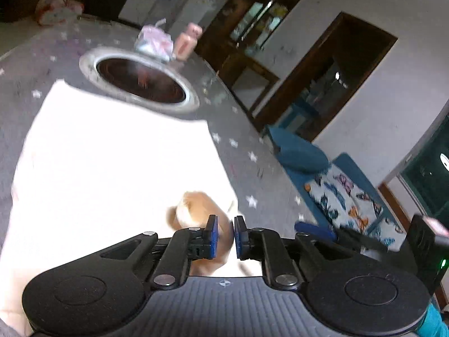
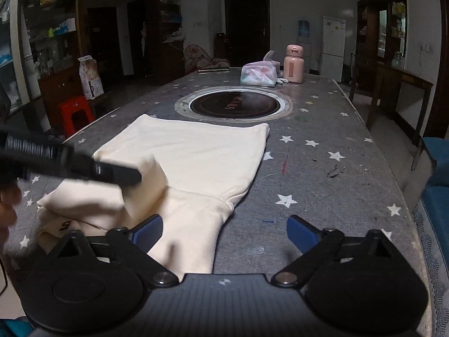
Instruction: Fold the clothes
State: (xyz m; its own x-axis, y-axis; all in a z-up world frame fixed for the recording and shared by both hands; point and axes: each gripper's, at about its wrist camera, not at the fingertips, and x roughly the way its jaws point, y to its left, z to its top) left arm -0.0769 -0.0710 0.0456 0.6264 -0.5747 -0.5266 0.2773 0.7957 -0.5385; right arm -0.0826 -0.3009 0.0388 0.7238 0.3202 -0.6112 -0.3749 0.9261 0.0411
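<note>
The cream garment (image 2: 196,157) lies partly folded on the starred counter (image 2: 336,174), long axis running away toward the round inset – the left tool (image 1: 225,234), pads nearly shut with cloth between them, is over it, while the right tool (image 2: 224,231) hangs wide open by its near sleeve

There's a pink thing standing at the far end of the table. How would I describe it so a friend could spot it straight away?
Start at the round dark hotplate set into the grey star-patterned table, then look beyond it towards the far edge. There a pink flask stands upright, just right of a soft tissue pack. It is the only tall, rigid, capped pink thing there.
</note>
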